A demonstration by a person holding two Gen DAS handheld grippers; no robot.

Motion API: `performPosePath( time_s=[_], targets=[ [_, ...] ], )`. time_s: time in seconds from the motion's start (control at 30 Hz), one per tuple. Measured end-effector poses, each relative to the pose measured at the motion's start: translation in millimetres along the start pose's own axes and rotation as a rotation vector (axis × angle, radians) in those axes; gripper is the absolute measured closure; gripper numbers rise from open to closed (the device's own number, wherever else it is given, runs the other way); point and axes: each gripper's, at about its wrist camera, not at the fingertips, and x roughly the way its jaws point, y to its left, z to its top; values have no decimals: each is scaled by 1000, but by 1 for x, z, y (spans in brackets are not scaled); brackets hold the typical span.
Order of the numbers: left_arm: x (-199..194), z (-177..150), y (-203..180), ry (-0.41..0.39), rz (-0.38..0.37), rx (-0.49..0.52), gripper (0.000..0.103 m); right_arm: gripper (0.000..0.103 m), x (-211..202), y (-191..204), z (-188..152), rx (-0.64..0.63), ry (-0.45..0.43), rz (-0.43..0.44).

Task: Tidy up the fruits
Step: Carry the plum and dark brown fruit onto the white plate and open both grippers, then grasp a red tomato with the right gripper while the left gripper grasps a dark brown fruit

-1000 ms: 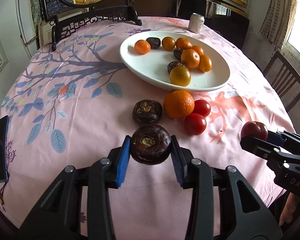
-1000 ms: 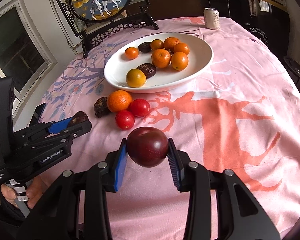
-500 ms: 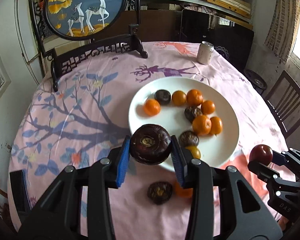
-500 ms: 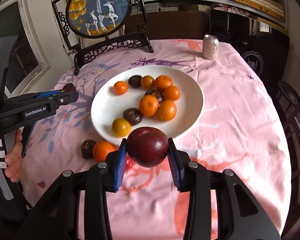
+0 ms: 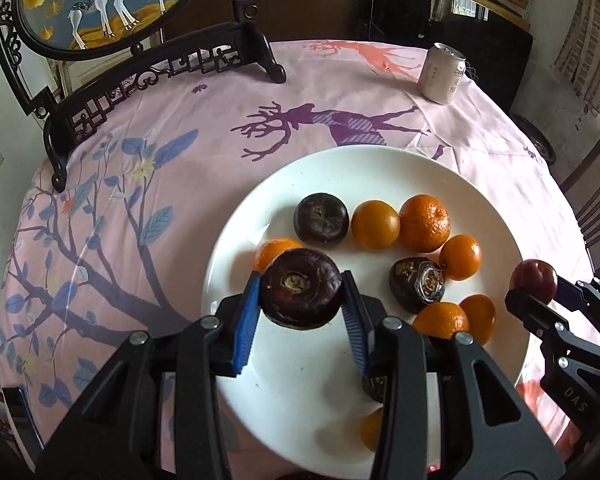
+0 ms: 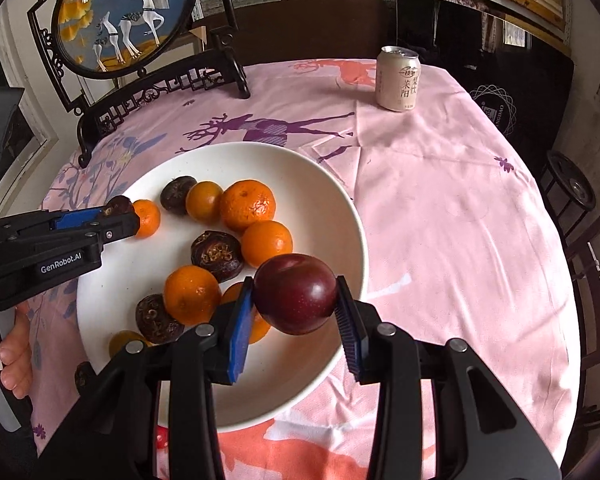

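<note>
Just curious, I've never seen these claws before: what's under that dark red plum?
Under the plum held by the right claw is the white plate, with an orange partly hidden behind it. The rest beneath is covered.

Soft daylight, sharp, fisheye-warped edges.

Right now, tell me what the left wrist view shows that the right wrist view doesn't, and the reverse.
Only the left wrist view shows the top of the dark water chestnut clamped in the left gripper. Only the right wrist view shows the person's fingers on the left gripper's handle and the plum up close in the right gripper. Both show the white plate of fruit, the drink can and the pink tablecloth.
</note>
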Motion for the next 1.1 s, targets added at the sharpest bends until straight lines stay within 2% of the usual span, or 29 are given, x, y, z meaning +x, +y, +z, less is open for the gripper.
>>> performPosePath(
  time_s=[0.1, 0.13, 0.17, 0.2, 0.27, 0.33, 0.4, 0.5, 0.6, 0.7, 0.83, 0.97, 1.1],
  targets=[
    [6, 4, -2, 7, 5, 1, 61, 60, 6, -3, 3, 12, 2, 6],
    [6, 5, -2, 6, 9, -7, 55, 55, 7, -3, 4, 15, -10, 8],
    [4, 6, 0, -5, 12, -15, 37, 43, 4, -3, 6, 14, -32, 1],
    [-2, 7, 2, -25, 13, -23, 28, 42, -1, -3, 7, 14, -60, -18],
    [-18, 6, 9, -61, 19, -32, 28, 42, -16, -4, 8, 8, -92, -35],
    [-40, 3, 17, -90, 13, -50, 28, 42, -35, -5, 8, 18, -123, -17],
    [-66, -5, 25, -136, 12, -59, 24, 42, -56, -3, 4, 16, -154, -10],
    [-103, -31, 36, -202, 36, -64, 20, 42, -86, 6, -10, -9, -178, -10],
    [-131, -71, 46, -245, 52, -85, 16, 38, -108, 19, -37, -29, -184, 12],
    [-140, -116, 53, -250, 62, -113, 15, 38, -120, 32, -77, -23, -174, 55],
    [-131, -163, 62, -205, 62, -136, 15, 38, -109, 56, -124, -17, -95, 126],
    [-121, -183, 74, -150, 54, -161, 15, 38, -86, 90, -144, -93, -10, 170],
    [-127, -195, 85, -156, 57, -183, 15, 38, -71, 108, -147, -117, 3, 185]
  ],
)
